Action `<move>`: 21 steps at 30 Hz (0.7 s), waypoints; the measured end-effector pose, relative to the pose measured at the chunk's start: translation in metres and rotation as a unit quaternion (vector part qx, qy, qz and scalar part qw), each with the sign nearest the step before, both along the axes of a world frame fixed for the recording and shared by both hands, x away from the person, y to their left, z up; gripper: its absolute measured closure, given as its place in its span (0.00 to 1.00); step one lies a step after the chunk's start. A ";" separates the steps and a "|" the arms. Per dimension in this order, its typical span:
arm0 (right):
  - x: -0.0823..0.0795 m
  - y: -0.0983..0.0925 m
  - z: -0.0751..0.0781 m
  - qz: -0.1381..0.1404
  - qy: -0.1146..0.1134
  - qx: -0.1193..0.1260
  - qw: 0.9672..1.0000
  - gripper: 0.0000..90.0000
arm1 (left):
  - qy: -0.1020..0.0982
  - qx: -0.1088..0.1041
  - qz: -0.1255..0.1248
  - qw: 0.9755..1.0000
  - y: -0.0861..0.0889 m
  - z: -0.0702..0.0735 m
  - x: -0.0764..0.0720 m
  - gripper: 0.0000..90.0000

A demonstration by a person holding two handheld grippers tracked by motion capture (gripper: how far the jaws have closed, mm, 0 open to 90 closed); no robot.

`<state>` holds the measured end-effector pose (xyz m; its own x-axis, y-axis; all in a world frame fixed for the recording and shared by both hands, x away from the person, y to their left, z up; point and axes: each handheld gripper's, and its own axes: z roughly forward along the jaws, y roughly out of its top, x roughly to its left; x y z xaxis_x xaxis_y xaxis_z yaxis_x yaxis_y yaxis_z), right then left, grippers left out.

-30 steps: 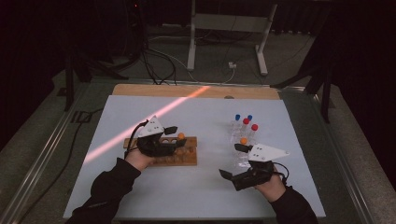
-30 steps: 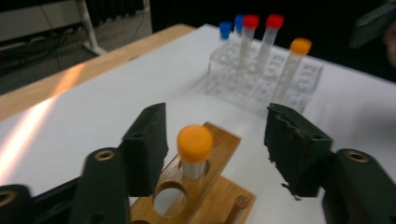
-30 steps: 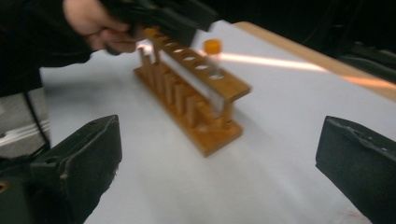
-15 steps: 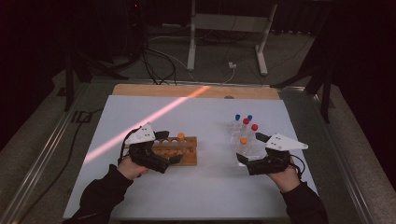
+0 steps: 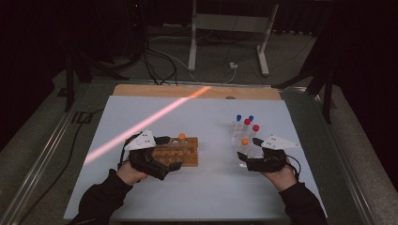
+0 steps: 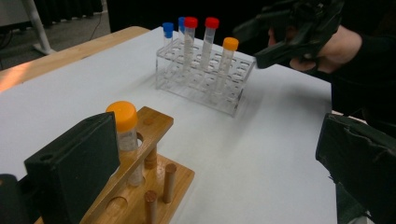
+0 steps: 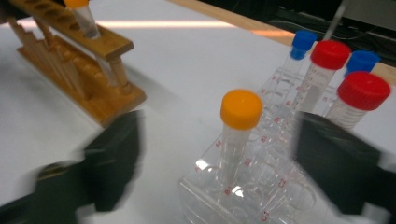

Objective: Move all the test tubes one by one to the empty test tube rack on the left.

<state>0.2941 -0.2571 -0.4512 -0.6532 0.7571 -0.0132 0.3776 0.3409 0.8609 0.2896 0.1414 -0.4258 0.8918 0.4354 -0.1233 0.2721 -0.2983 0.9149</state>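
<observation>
A wooden rack [image 5: 187, 154] holds one orange-capped tube [image 5: 182, 137] upright. My left gripper [image 5: 170, 153] sits at the rack's left end. Its jaws have just been opening and now stand wide with nothing between them. In the left gripper view the tube [image 6: 122, 116] stands just beside the left jaw. A clear rack [image 5: 240, 149] holds blue-, red- and orange-capped tubes. My right gripper [image 7: 222, 140] reaches around its near corner. Those jaws have just been closing, with the orange-capped tube [image 7: 240, 109] between them but untouched.
A white sheet [image 5: 211, 197] covers the table, and a wooden strip [image 5: 141, 90] runs along its far edge. A streak of orange light [image 5: 155, 119] crosses the sheet. Beyond the table are a metal stand [image 5: 230, 21] and cables on the floor.
The left gripper let go of the orange-capped tube in the wooden rack and drew back towards the person. The right gripper moved forward from the table's front to the clear rack.
</observation>
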 end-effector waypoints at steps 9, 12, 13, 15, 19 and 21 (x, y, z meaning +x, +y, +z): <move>0.010 0.001 -0.008 -0.022 0.030 -0.001 0.999 0.57 | -0.002 0.002 -0.007 1.000 0.000 0.001 -0.001 0.01; 0.012 0.002 -0.009 -0.026 0.037 -0.010 0.999 0.66 | -0.001 0.001 -0.008 1.000 0.001 0.001 0.000 0.01; 0.012 0.003 -0.010 -0.025 0.038 -0.010 0.999 0.67 | -0.002 0.003 -0.007 1.000 0.001 0.001 0.000 0.01; 0.013 0.004 -0.011 -0.027 0.038 -0.018 0.999 0.72 | 0.000 0.002 -0.008 1.000 0.001 0.001 0.000 0.01; 0.014 0.005 -0.012 -0.033 0.037 -0.015 0.999 0.78 | -0.002 0.005 -0.008 1.000 0.001 0.001 0.000 0.01; 0.014 0.006 -0.012 -0.039 0.036 -0.015 0.998 0.81 | -0.003 0.005 -0.008 1.000 0.001 0.001 0.000 0.01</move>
